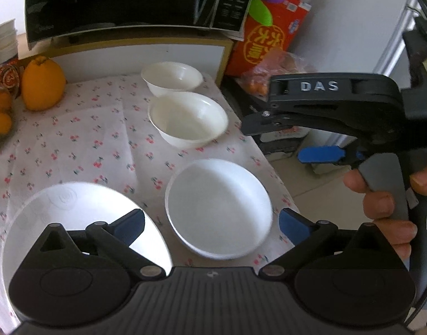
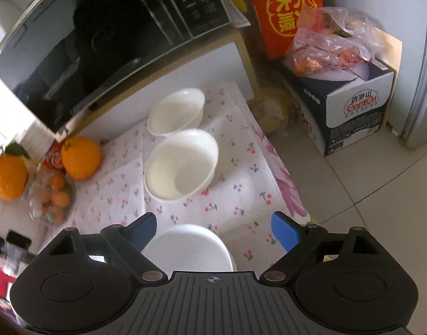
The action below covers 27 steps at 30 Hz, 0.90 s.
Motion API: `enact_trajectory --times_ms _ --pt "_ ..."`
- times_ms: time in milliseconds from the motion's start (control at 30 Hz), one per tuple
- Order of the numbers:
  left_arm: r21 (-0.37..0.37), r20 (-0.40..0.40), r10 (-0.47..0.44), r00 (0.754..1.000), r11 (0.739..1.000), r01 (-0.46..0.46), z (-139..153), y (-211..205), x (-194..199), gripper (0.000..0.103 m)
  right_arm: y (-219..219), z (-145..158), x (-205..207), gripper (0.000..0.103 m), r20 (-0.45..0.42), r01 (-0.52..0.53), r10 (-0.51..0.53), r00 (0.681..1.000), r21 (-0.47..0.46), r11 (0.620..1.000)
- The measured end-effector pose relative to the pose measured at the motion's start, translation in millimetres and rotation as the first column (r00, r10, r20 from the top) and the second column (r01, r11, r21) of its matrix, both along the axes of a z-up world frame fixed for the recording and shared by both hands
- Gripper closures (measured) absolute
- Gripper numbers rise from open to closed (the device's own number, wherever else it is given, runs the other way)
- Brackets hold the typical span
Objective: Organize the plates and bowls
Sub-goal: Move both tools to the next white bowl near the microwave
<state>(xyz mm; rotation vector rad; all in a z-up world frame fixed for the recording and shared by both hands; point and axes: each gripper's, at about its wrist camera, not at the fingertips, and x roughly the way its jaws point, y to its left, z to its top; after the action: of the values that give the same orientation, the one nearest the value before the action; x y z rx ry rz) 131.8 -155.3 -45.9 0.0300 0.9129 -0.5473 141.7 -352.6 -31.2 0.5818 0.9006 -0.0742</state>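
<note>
On the cherry-print cloth [image 1: 87, 139] stand two white bowls in a row, a far bowl [image 1: 172, 77] [image 2: 176, 111] and a middle bowl [image 1: 189, 120] [image 2: 181, 164]. Nearer lie a deep white plate [image 1: 219, 209] [image 2: 189, 248] and a larger flat plate [image 1: 82, 209] at the left. My left gripper [image 1: 212, 227] is open and empty, above the deep plate. My right gripper [image 2: 213, 233] is open and empty, above the near plate; its body [image 1: 325, 103] shows at the right of the left wrist view, over the table's right edge.
A black microwave [image 1: 135, 0] sits on a shelf behind the bowls. Oranges [image 1: 41, 83] and a bag of small fruit [image 2: 50, 195] lie at the left. A red box [image 2: 291, 11], a bagged carton [image 2: 353, 106] and tiled floor [image 2: 367, 209] are right of the table.
</note>
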Motion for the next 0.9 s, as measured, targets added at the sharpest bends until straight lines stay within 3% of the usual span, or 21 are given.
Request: enact_trajectory --times_ms 267,533,633,767,900 --pt "0.002 -0.006 0.110 0.994 0.994 -0.110 3.2 1.9 44.2 0.001 -10.4 -14.0 23.5 0.011 0.002 0.057 -0.057 0.998 0.045 0.997" --pt "-0.033 -0.029 0.227 0.973 0.973 -0.228 -16.8 4.0 88.1 0.002 -17.4 -34.4 44.1 0.012 0.016 0.147 -0.148 0.989 0.057 0.987" --pt "-0.050 -0.024 0.251 0.968 0.966 -0.252 -25.5 4.5 99.4 0.009 -17.9 -41.5 49.9 0.012 0.028 0.179 -0.182 0.983 0.071 0.981" --pt "-0.069 -0.029 0.246 0.969 0.967 -0.247 -36.3 3.0 111.7 0.026 -13.3 -48.3 58.0 0.014 0.048 0.183 -0.186 0.981 0.071 0.981" --pt "-0.096 -0.043 0.238 0.970 0.966 -0.241 -43.3 5.0 119.0 0.044 -7.3 -53.2 64.2 0.029 0.066 0.170 -0.174 0.982 0.063 0.983"
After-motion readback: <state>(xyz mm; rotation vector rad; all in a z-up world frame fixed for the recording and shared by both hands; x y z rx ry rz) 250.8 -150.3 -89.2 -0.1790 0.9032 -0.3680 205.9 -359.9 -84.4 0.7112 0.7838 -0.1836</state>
